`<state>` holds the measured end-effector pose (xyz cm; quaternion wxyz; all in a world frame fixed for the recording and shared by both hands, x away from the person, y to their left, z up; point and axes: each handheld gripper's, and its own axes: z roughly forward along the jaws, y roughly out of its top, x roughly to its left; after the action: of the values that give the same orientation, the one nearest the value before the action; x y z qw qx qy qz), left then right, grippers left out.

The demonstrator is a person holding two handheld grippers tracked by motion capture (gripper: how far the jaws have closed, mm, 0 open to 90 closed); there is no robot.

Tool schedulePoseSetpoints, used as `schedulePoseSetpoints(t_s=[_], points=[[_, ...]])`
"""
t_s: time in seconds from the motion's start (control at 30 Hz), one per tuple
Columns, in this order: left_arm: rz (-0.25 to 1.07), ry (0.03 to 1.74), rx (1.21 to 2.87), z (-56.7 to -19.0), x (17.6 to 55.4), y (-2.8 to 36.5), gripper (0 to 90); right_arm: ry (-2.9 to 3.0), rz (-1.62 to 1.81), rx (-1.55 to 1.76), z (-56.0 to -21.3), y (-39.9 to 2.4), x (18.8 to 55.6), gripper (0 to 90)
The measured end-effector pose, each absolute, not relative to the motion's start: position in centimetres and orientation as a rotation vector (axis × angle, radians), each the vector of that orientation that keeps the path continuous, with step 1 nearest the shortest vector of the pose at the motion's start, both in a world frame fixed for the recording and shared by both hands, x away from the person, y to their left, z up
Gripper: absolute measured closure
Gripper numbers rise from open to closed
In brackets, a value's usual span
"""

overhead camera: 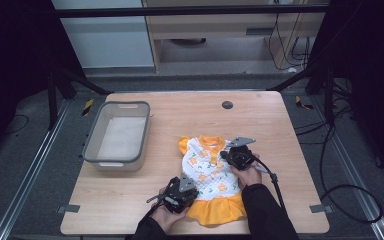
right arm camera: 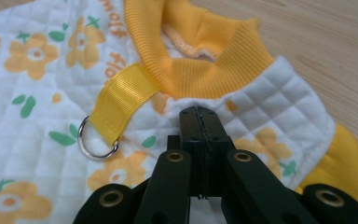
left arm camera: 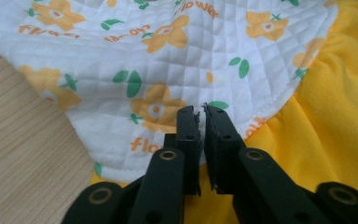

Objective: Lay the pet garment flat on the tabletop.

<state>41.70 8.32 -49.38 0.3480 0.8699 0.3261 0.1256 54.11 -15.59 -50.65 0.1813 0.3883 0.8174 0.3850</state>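
Note:
A small quilted white dress (overhead camera: pixel 207 167) with orange flowers, a yellow collar (right arm camera: pixel 200 65) and a yellow skirt (overhead camera: pixel 216 210) lies flat on the wooden table (overhead camera: pixel 280 130). My left gripper (overhead camera: pixel 193 193) sits at the dress's lower left edge. In the left gripper view its jaws (left arm camera: pixel 201 109) are nearly together, pinching the white hem beside the skirt (left arm camera: pixel 335 107). My right gripper (overhead camera: pixel 225 156) rests at the upper right of the dress. Its jaws (right arm camera: pixel 198 111) are closed on the white shoulder fabric just below the collar, next to a yellow strap (right arm camera: pixel 121 100) with a metal ring (right arm camera: pixel 98 140).
A grey plastic tub (overhead camera: pixel 92 140) stands on the left part of the table. A small dark round hole (overhead camera: pixel 227 105) marks the far middle of the tabletop. Cables trail over the floor at the right, and dark frame bars rise behind the table.

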Motion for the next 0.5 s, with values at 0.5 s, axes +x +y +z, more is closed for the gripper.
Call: schedulePoseSetpoints(t_s=[0.5], points=[[0.334, 0.808, 2.303, -49.2, 41.4, 8.2, 88.4, 2.215, 1.014, 1.162, -50.6, -15.8, 55.7, 90.0]])
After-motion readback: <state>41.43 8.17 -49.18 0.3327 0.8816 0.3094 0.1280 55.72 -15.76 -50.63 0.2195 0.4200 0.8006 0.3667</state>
